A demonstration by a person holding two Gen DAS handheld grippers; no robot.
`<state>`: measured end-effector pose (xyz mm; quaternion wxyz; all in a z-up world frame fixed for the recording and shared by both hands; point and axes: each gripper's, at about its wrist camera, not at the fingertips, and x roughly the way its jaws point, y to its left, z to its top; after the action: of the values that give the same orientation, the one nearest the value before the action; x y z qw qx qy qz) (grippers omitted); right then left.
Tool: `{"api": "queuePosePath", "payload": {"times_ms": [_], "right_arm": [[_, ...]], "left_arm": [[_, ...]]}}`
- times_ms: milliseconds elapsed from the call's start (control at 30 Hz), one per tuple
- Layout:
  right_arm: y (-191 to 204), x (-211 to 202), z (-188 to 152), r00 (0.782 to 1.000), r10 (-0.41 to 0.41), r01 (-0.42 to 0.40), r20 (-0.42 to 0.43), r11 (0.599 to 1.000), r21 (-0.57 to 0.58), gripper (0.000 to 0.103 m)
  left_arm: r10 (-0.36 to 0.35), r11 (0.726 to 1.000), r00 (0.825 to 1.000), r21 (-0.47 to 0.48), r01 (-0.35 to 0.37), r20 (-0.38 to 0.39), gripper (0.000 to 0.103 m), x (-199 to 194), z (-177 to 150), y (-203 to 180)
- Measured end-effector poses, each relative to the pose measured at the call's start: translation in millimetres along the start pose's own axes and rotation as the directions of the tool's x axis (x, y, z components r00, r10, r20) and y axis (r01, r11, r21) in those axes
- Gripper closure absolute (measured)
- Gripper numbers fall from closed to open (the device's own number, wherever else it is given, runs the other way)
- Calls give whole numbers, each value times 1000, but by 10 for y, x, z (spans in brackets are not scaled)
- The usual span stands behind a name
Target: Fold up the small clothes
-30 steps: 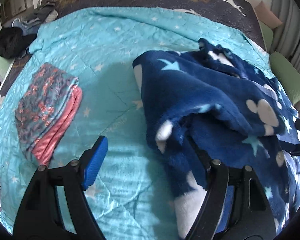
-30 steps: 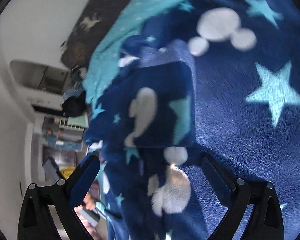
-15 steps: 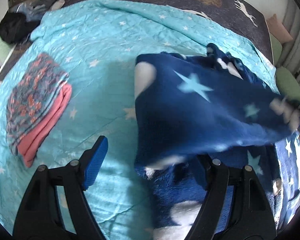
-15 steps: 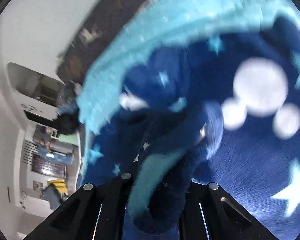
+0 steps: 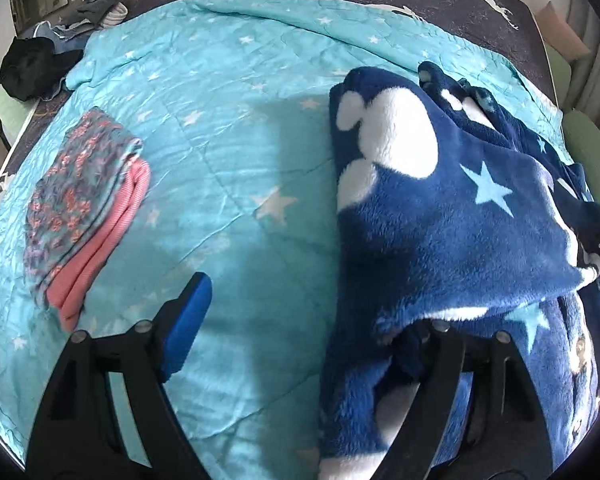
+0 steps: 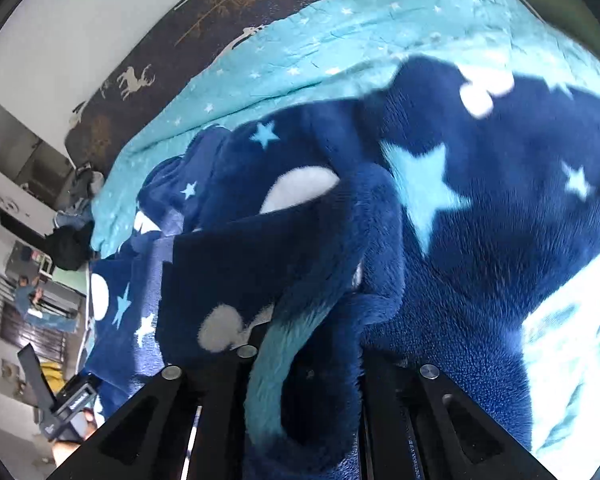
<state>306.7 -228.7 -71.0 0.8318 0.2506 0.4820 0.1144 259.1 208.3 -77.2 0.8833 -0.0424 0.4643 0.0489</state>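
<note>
The navy fleece garment [image 5: 452, 216] with white blobs and pale stars is lying across the right half of the frame on the turquoise star-print quilt [image 5: 228, 128], one flap folding over my left gripper's right finger. My left gripper [image 5: 312, 312] is hanging with jaws spread wide, gripping nothing. My right gripper [image 6: 304, 364] is clenching a bunched fold of the same garment at lower centre. A folded floral and pink pile [image 5: 84, 208] is sitting at the left, well apart. Dark clothes [image 5: 32, 68] are heaping at upper left.
</note>
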Motion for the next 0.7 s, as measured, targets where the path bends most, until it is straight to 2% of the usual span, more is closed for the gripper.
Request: {"api": "queuePosePath", "payload": {"times_ms": [100,200,300,367,500,533,567,633,667,700], "right_arm": [[-14,-78,-25,1000,5,-5,-4,1000,-13,87],[-34,-127,-67,1000,10,-10,-2,999,-41,85],[-96,-104,-143,999,39,-38,18,999,-25,85],[-97,-79,-173,998,43,-42,37,999,-25,84],[-47,-59,-209,998,36,-33,58,998,-51,84],[-48,-54,-210,997,38,-35,60,998,-51,84],[-57,-49,-209,997,43,-40,61,998,-48,84],[-88,-54,-210,997,57,-55,61,998,-39,84],[-99,-53,-211,996,63,-61,62,997,-36,84],[-104,-51,-214,996,67,-65,62,997,-34,83]], "left_arm": [[-6,1000,1000,17,6,-9,21,-119,-50,-19],[-148,989,989,-25,149,24,22,-408,-11,7],[-278,955,955,-75,286,101,22,-678,181,2],[-333,937,937,-80,341,105,22,-659,352,-98],[-370,925,927,-71,374,61,32,-333,607,-397],[-361,931,932,-43,362,39,33,-180,673,-515],[-327,945,945,-26,327,27,35,-86,707,-582],[-169,985,986,25,170,-7,36,210,778,-701],[-85,995,996,47,86,-21,36,353,799,-682],[5,998,999,63,-3,-31,34,518,814,-613]]}}
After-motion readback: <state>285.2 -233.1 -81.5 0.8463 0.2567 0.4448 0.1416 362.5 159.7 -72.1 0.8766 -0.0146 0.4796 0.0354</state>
